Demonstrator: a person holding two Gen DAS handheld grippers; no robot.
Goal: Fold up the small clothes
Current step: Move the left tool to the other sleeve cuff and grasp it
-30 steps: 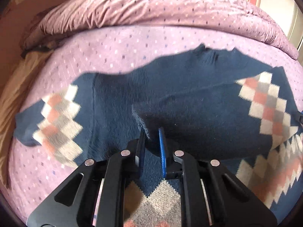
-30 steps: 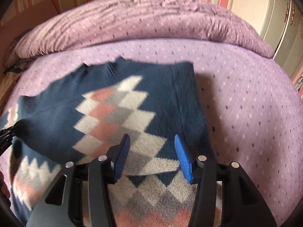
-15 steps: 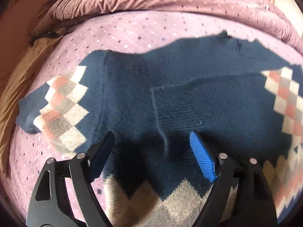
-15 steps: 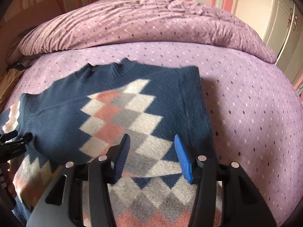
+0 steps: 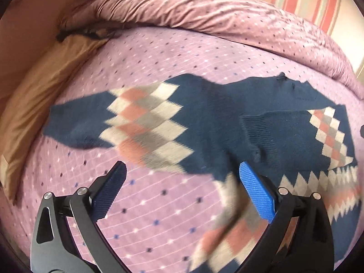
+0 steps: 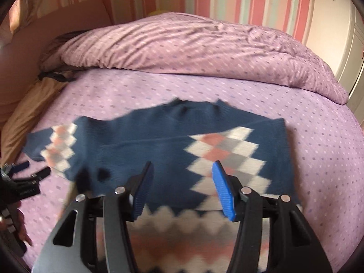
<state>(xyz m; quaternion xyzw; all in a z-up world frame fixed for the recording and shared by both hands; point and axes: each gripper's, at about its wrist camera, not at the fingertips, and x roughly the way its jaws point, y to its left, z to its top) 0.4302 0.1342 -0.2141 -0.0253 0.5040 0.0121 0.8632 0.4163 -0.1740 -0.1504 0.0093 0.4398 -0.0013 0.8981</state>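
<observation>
My left claw (image 5: 182, 186) hangs over the purple dotted bedsheet (image 5: 159, 72) with its jaws spread wide and widening, and nothing sits between the blue pads; only bare sheet shows in the gap. The navy sweater (image 5: 216, 118) with its pink, grey and white diamond pattern lies flat on the bed, up at twelve to three o'clock from that claw. Its long axis runs side to side across my view, from the sleeve (image 5: 77, 122) stretched out toward nine o'clock to the far edge at three. That sleeve's cuff points at the tan pillow (image 5: 29, 104) at the bed's nine o'clock edge. The neck opening points toward twelve o'clock, at the rumpled duvet (image 5: 204, 16), and the patterned hem comes down toward me at five o'clock.

My right claw (image 6: 182, 191) hovers above the sweater (image 6: 159, 141) with its jaws about half apart and opening. No cloth is pinched between its pads. In this view the other sleeve (image 6: 227, 150) lies folded in across the chest, its diamond band at one o'clock from the claw. The collar (image 6: 195, 104) sits at twelve o'clock. My left claw (image 6: 29, 170) shows at nine o'clock, just beside the outstretched cuff, over the sheet (image 6: 318, 159).
</observation>
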